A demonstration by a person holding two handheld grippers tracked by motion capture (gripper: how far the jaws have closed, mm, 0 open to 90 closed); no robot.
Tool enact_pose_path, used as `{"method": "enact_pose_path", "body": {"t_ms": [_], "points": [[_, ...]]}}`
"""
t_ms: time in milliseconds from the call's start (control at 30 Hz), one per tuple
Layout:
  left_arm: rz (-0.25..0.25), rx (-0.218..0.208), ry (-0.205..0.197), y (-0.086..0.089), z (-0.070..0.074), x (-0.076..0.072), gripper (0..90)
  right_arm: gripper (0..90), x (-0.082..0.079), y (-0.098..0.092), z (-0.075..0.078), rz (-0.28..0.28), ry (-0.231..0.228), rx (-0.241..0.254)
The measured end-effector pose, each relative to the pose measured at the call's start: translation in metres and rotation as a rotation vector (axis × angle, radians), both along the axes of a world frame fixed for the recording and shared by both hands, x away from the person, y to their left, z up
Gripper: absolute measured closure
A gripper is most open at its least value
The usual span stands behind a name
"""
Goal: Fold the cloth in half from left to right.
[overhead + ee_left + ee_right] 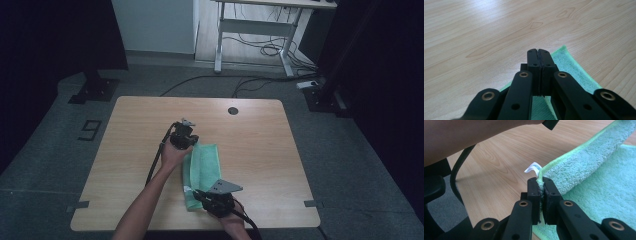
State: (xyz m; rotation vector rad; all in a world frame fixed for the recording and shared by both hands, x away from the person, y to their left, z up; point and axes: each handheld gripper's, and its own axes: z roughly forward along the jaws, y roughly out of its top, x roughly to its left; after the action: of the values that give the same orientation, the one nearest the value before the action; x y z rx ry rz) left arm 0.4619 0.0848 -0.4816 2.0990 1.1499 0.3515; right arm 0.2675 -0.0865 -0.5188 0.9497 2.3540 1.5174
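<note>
Green cloth [202, 172] folded on wooden table [260, 145], both grippers at its edges.
High view: left gripper [186, 141] at the cloth's far corner, right gripper [200, 195] at its near corner. Left gripper view: jaws pressed together, apparently empty, over the cloth [574, 70]. Right gripper view: jaws clamp the cloth's edge [584, 165] beside a white tag [532, 167].

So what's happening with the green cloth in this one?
A person is working a green cloth on a wooden table with a gripper in each hand. The right gripper is shut on the cloth's edge near its white label, lifting that edge off the layer below. The left gripper is shut at the cloth's far end; whether it pinches fabric is unclear.
</note>
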Motion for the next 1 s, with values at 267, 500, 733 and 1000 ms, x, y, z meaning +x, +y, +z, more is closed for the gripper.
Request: {"method": "enact_pose_path", "body": {"t_ms": [267, 500, 733, 1000], "points": [[-0.011, 0.003, 0.008, -0.006, -0.004, 0.001, 88.9, 85.1, 0.001, -0.006, -0.003, -0.014, 0.011, 0.002], [-0.022, 0.005, 0.008, -0.013, -0.008, 0.001, 88.9, 85.1, 0.001, -0.008, -0.004, -0.021, 0.017, -0.002], [-0.029, 0.008, 0.010, -0.019, -0.010, 0.003, 88.8, 84.9, 0.004, -0.013, -0.008, -0.034, 0.032, -0.005], [-0.038, 0.013, 0.030, -0.026, -0.020, 0.005, 88.6, 84.9, 0.003, -0.017, -0.010, -0.040, 0.045, -0.004]]}}
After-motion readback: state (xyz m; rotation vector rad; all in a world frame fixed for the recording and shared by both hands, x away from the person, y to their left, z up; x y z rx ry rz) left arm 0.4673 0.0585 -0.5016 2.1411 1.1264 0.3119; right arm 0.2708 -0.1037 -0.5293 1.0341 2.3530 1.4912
